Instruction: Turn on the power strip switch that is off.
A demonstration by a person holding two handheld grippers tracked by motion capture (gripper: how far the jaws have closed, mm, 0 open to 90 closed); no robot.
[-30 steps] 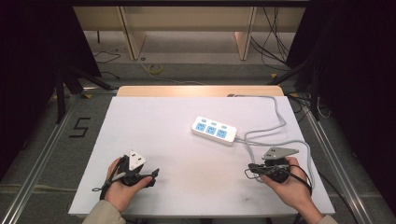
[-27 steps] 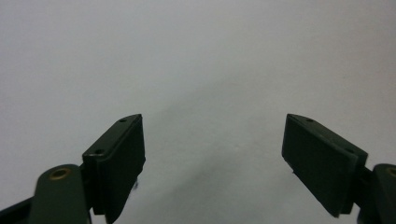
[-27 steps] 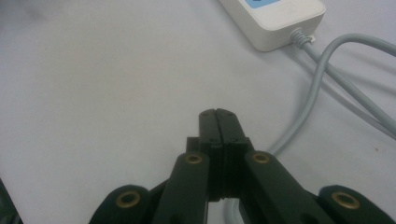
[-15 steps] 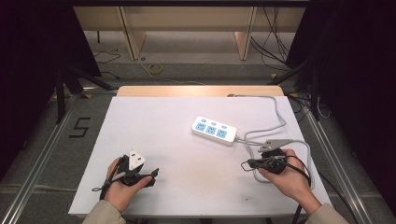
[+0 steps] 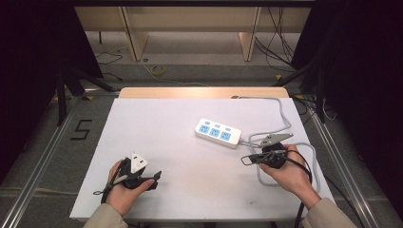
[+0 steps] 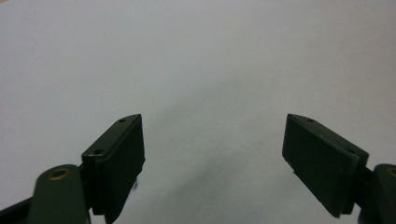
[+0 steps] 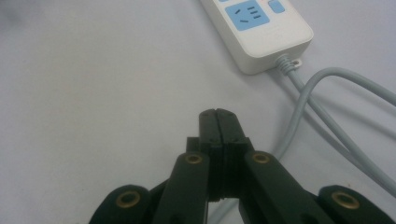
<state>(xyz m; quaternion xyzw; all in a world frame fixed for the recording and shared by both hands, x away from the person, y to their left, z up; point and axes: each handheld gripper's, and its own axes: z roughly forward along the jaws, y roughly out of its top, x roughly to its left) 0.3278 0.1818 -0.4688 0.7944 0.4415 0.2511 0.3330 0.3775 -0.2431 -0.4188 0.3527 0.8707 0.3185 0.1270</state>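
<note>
Desk: white top, bare apart from one item and its lead.

Power strip: white bar with three blue socket faces, lying flat a little toward 2 o'clock from the desk's middle, long axis running from 10 to 4 o'clock. In the right gripper view its cord end sits at about 1 o'clock ahead of the jaws.

Cable: grey, leaves the strip's 4 o'clock end, loops around the right hand's area and runs off toward 12 o'clock at the desk's far edge.

Left gripper: held low at about 7 o'clock of the desk, well apart from the strip; jaws spread wide with nothing between them, bare desk ahead in its own view.

Right gripper: at about 4 o'clock of the desk, just beside the strip's cord end; jaws pressed together with nothing caught, tips pointing toward 9 o'clock.

Handling, as a judgement: the strip looks like rigid, smooth plastic, light enough to slide if nudged; its hard shell is unlikely to deform. The cable looks springy and will tug the strip as it moves.

Where to hold, as a judgement: across the narrow width of the body near the cord end, clear of the sockets; the rounded edges may slip under a shallow pinch.
</note>
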